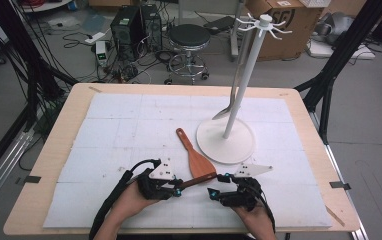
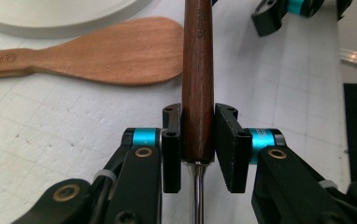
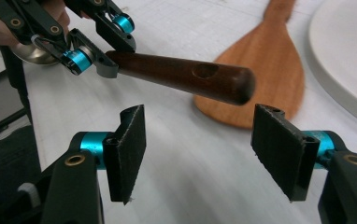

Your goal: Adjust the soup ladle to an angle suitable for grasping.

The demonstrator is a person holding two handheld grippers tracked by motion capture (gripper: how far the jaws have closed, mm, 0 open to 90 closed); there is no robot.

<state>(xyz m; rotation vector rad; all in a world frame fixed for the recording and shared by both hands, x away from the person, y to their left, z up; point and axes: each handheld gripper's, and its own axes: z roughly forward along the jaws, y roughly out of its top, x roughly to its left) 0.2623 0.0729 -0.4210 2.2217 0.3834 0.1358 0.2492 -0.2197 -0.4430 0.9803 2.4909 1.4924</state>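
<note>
From above, my left gripper (image 1: 178, 192) holds a dark-handled utensil (image 1: 199, 180) low over the table, beside the wooden spatula (image 1: 195, 157). In the left gripper view my jaws clamp the polished handle (image 2: 197, 88) just above its metal neck; it looks stiff and slick. In the right gripper view my right gripper (image 3: 200, 144) stands wide open and empty below the handle's free end (image 3: 235, 84), where I'd grip it.

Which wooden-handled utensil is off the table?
The dark-handled utensil, clamped in the left hand-held gripper with its metal shank behind the jaws. The lighter wooden spatula lies flat on the white mat, untouched.
</note>
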